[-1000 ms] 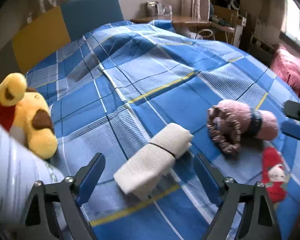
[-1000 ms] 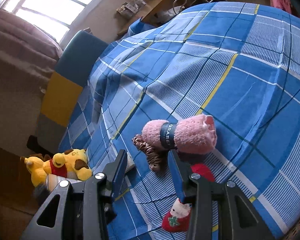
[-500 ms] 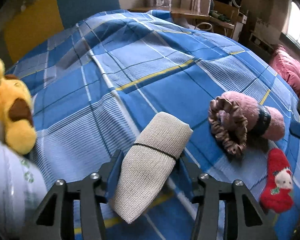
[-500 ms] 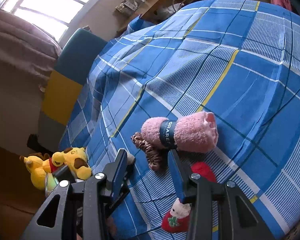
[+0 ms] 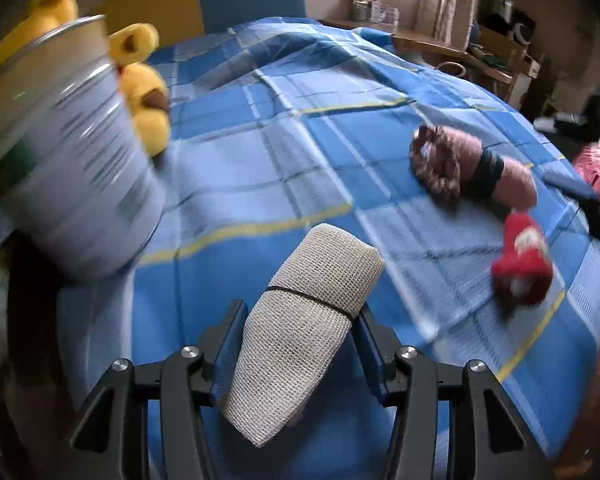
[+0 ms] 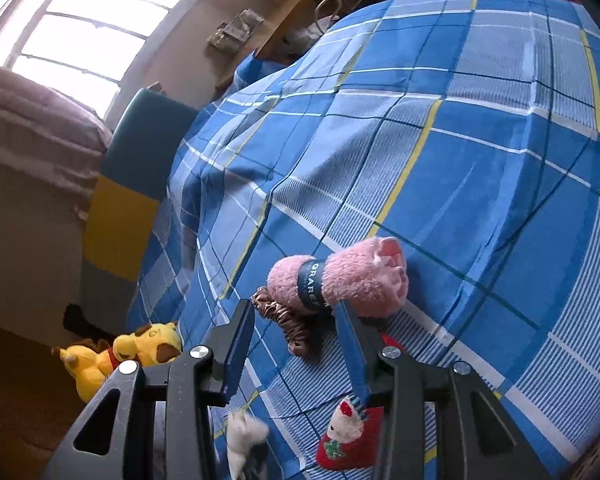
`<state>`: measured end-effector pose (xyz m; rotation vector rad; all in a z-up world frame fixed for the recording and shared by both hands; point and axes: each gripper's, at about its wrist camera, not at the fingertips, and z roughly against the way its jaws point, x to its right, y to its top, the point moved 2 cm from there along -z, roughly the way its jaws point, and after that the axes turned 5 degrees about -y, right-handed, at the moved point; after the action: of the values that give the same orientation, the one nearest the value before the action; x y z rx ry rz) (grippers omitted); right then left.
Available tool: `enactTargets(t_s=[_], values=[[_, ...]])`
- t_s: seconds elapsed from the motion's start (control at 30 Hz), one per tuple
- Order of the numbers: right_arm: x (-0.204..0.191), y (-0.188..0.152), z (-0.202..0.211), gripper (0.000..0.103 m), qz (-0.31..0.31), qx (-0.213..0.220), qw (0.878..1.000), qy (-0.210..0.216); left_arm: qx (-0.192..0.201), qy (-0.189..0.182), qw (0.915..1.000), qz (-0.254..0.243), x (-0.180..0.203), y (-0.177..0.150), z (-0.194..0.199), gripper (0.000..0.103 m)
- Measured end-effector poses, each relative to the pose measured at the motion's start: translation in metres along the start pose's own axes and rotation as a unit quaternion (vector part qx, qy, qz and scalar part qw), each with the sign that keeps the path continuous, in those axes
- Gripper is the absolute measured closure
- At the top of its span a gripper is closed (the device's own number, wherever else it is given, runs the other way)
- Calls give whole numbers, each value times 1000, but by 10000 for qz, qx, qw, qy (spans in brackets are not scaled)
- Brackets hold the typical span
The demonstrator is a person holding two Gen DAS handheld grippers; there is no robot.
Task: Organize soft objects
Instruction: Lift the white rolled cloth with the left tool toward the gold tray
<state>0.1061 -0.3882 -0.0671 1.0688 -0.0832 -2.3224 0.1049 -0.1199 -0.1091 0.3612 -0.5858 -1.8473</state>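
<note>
Beige roll (image 5: 308, 320) clamped in left hand-held gripper (image 5: 298, 344); right hand-held gripper (image 6: 296, 344) apart, empty.

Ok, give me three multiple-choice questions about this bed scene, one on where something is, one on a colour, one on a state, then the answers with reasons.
1. Where does the brown scrunchie lie?
A. Against the pink towel roll
B. On the yellow plush
C. Inside the tin can

2. What colour is the small Christmas stocking?
A. Green
B. Red
C. Purple

3. What is between the left tongs?
A. Nothing
B. The stocking
C. The beige bandage roll

Answers: 1 A, the scrunchie touches the pink towel roll. 2 B, the stocking is red. 3 C, the left tongs are closed on the bandage roll, above the bedspread.
</note>
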Motion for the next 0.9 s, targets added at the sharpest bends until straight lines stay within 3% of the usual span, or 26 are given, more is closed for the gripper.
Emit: enactTargets(t_s=[0.1, 0.2, 0.43, 0.63, 0.9], values=[[3, 2, 3, 61, -82, 64, 9999, 24, 127, 60, 9999, -1, -3, -20, 5, 48], [1, 1, 3, 61, -10, 60, 10000, 37, 338, 158, 9988, -302, 2, -30, 7, 47], [-15, -8, -10, 61, 431, -288, 9986, 36, 677, 74, 9970, -359, 0, -39, 8, 47], [-32, -26, -29, 61, 1070, -706, 9914, -272, 748, -108, 9968, -252, -6, -38, 7, 47], [-55, -37, -51, 61, 1768, -942, 9753, -936, 795, -260, 9964, -165, -9, -39, 7, 47]])
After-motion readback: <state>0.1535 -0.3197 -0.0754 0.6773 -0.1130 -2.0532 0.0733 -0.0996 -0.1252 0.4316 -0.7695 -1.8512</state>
